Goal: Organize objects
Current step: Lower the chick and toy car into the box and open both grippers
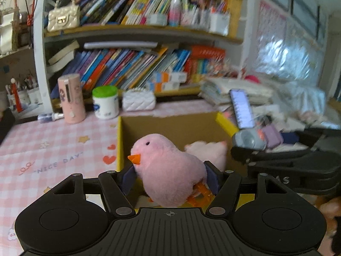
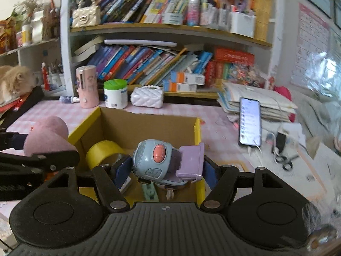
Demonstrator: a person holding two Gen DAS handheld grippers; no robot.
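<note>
Left gripper (image 1: 169,178) clamps a pink plush chick (image 1: 168,170) above the yellow-rimmed cardboard box (image 1: 179,125); right gripper (image 2: 165,170) grips a blue-and-purple toy car (image 2: 164,162) over the same box, beside a yellow tape roll (image 2: 102,152).

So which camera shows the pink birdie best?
The left wrist view: the pink plush bird fills the middle, beak and eye clear, held in the left hand-held gripper. The right wrist view shows only its blurry back at the left edge.

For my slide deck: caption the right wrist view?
Right claw grips a blue-and-purple toy above the cardboard box.
</note>
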